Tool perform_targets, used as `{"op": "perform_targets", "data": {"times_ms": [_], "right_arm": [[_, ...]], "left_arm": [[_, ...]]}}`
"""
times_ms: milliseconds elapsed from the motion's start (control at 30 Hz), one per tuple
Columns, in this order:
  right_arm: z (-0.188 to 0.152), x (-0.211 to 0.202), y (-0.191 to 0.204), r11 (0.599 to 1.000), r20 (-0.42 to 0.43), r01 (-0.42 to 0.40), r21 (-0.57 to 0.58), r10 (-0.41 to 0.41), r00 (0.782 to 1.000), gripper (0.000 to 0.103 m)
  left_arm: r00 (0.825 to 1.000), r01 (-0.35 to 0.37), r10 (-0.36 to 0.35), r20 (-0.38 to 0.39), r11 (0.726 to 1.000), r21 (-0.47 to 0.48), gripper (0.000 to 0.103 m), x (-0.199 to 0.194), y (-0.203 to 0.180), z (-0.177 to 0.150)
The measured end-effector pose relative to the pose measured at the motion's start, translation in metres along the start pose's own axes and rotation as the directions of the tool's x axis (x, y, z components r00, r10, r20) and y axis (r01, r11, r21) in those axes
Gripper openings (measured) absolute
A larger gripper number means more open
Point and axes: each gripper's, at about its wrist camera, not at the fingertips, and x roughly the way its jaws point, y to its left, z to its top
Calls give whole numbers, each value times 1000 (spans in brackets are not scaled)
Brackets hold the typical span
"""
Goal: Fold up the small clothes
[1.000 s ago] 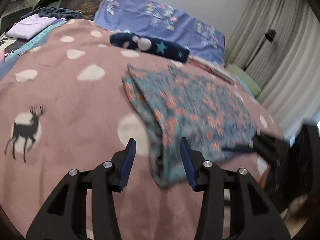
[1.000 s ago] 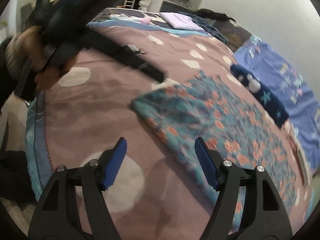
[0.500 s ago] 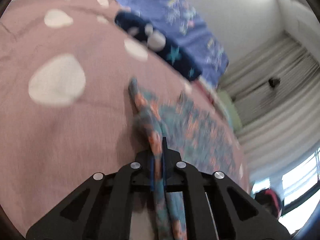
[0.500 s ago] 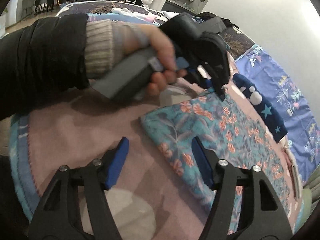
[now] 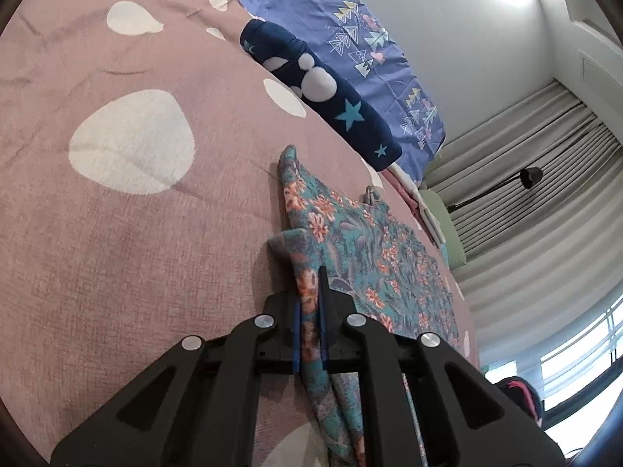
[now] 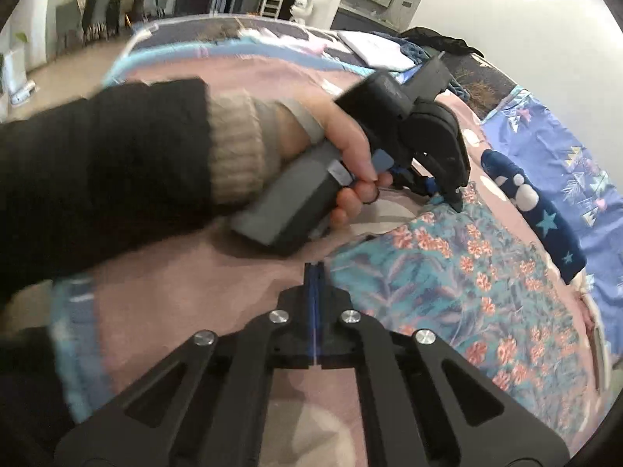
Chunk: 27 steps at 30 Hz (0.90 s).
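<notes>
A wide bed fills both views, covered by a dusty pink bedspread [image 5: 128,233] printed with pale rounded spots. Along its far side, against a white wall, lies a purple-blue sheet [image 5: 350,50] patterned with small triangular trees, and just in front of it a dark navy roll of cloth [image 5: 331,97] with white blobs and light blue stars. On the pink bedspread, near that roll but apart from it, lies the piece I am folding: a small teal garment [image 6: 467,284] with orange flowers, spread mostly flat. My left hand [image 6: 342,155], in a black sleeve with a beige knitted cuff, holds the left gripper [image 5: 309,299], which is pinched tight on the garment's near edge; a fold of flowered fabric stands up between its blue pads and trails down between the black arms. In the right wrist view its tip meets a corner of the garment. My right gripper [image 6: 314,272] has just been closing and now has its blue pads pressed together, tips right at the garment's near left corner; I cannot tell whether any cloth is caught between them. Grey pleated curtains [image 5: 525,179] hang beyond the bed.
</notes>
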Motion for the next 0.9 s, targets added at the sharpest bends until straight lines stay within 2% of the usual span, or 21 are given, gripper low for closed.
{"op": "perform_targets", "data": {"times_ms": [67,133,233,267,367,500,567,733,833,900], "right_arm": [[-5,-10,2,998,27,65,-21,-64,998,1],[-11,-12,-3,995,15,102,-17,-101,995,4],[-16,0,-6,987,-35,146,-62,-149,988,36],[-17,4,-4,987,-47,141,-77,-145,988,40],[-11,19,5,977,-58,167,-131,-175,983,41],[3,45,1,966,-65,229,-121,-238,969,39],[9,52,-4,975,-88,202,-94,-210,974,4],[19,20,-31,990,-35,114,89,-111,993,4],[14,29,-37,990,-57,78,120,-72,996,4],[9,32,-36,987,-78,66,145,-56,995,6]], "left_arm": [[1000,1,-1,-1,1000,1,8,0,0,0],[1000,-8,8,-1,1000,3,8,-1,1,-1],[1000,-10,10,-3,1000,4,8,0,1,-1],[1000,-12,12,-4,1000,5,8,0,1,-1],[1000,-13,13,-5,1000,8,8,1,1,-1],[1000,-2,2,-7,1000,2,8,1,1,-1],[1000,-5,5,-6,1000,1,9,2,2,-1],[996,-86,84,32,995,58,6,-3,-10,0],[997,-71,71,24,997,29,6,0,-4,4],[996,-83,82,28,996,45,7,-2,-6,3]]}}
